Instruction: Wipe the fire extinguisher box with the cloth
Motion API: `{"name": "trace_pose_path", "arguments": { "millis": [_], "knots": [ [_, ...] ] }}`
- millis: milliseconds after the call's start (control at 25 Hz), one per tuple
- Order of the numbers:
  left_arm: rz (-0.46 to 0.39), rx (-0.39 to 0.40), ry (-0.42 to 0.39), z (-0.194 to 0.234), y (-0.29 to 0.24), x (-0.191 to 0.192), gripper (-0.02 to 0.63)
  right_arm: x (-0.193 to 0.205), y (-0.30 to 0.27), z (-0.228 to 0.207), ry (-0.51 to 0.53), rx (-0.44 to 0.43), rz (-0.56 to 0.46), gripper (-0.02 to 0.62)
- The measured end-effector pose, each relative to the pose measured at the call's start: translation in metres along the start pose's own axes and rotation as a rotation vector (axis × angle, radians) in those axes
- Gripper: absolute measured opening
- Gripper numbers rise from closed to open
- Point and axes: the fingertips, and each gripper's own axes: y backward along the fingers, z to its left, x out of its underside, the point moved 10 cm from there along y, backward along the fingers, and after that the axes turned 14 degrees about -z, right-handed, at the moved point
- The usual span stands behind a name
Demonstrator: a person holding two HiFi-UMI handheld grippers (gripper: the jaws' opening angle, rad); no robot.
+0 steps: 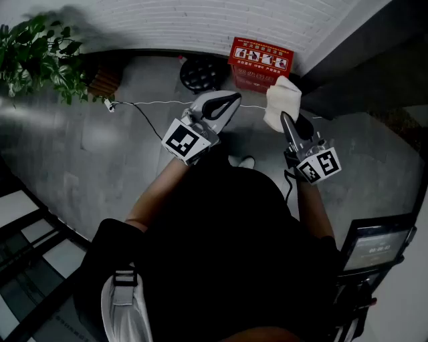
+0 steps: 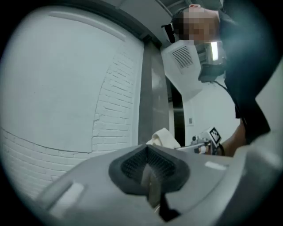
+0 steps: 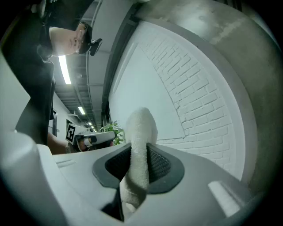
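A white-painted brick wall (image 1: 200, 20) runs along the far edge of a grey concrete floor (image 1: 87, 153). A green leafy plant (image 1: 37, 53) stands in the left corner, and a thin white cable (image 1: 157, 103) lies across the floor. Long ceiling strip lights (image 3: 65, 69) glow overhead, one behind another.

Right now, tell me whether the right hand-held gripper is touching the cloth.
Touching. In the right gripper view the right hand-held gripper is clamped on the cloth from both sides.
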Motion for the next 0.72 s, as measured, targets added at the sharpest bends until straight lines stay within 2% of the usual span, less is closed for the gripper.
{"name": "trace_pose_path", "arguments": {
  "millis": [120,280,640,720],
  "knots": [
    [0.006,0.001,-0.019,0.035,0.0,0.015,-0.002,0.01,-0.027,-0.011,-0.004,0.001,0.01,0.09],
    [-0.005,0.008,-0.002,0.093,-0.008,0.031,-0.002,0.028,-0.069,-0.032,-0.012,0.028,0.026,0.089],
    [-0.001,0.062,0.025,0.242,-0.041,0.065,-0.002,0.069,-0.199,-0.093,-0.076,0.162,0.105,0.091],
    [0.004,0.072,0.051,0.268,-0.049,0.076,-0.002,0.08,-0.223,-0.107,-0.08,0.191,0.119,0.091]
  ]
}}
